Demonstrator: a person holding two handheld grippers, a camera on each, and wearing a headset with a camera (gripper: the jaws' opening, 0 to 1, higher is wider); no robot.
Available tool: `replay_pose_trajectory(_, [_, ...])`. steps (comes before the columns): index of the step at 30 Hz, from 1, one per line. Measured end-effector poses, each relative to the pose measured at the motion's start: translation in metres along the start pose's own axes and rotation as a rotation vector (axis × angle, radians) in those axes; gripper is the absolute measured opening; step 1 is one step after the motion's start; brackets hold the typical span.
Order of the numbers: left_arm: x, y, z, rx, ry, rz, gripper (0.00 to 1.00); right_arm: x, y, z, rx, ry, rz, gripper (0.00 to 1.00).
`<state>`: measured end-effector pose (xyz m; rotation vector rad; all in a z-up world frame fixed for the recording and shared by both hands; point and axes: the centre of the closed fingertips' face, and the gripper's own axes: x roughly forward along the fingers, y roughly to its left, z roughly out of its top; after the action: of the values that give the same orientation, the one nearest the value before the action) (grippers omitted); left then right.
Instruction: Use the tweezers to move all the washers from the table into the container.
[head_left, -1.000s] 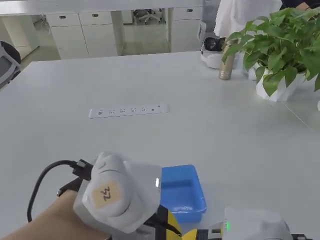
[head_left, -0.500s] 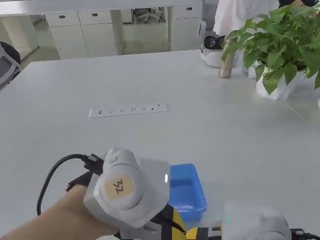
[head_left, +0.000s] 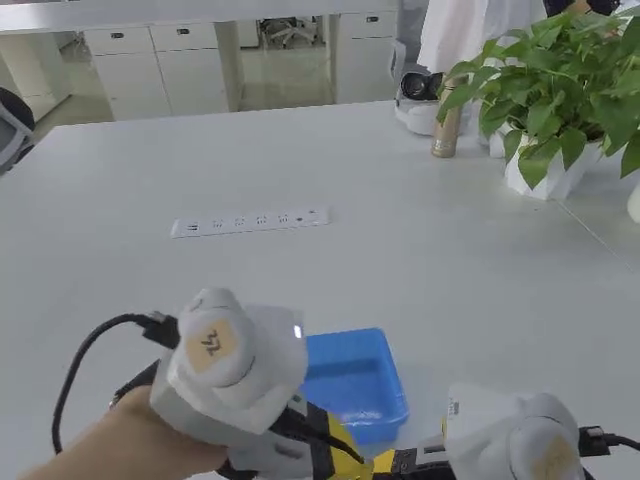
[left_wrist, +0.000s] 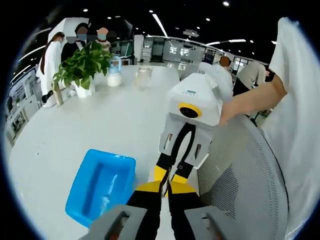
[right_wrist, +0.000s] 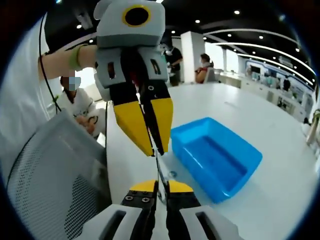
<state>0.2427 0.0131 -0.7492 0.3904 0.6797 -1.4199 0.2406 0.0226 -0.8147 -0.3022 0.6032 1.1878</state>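
A blue container (head_left: 352, 372) stands on the white table near its front edge. My left gripper (head_left: 345, 452) and right gripper (head_left: 395, 463) meet tip to tip just in front of it. The thin dark tweezers (right_wrist: 156, 150) run between them. In the right gripper view the left gripper (right_wrist: 155, 149) comes down from above, its yellow jaws shut on the tweezers. My right gripper (right_wrist: 161, 186) is shut on their lower end. A small washer (right_wrist: 172, 174) lies on the table beside those tips, close to the container (right_wrist: 216, 156). The container (left_wrist: 99, 186) holds some small pale bits.
A white power strip (head_left: 250, 222) lies mid-table. At the far right stand a potted plant (head_left: 545, 110), a brass-coloured bottle (head_left: 444, 130) and a white device (head_left: 415, 98). A mesh chair back (left_wrist: 245, 200) is close behind the grippers. People stand in the background.
The left gripper has drifted slightly right, then back left and a little up. The right gripper shows a bit more at the bottom. The container has not moved apart from camera shift.
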Motion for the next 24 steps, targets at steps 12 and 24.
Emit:
replay_pose_trajectory(12, [-0.045,0.002,-0.026,-0.230,-0.209,0.233,0.33,-0.003,-0.011,0.000,0.200,-0.070,-0.061,0.01])
replay_pose_trajectory(24, [-0.078,-0.012,-0.038,-0.340,-0.424,0.421,0.43,-0.036,-0.015,0.032,0.341,-0.188,-0.067,0.02])
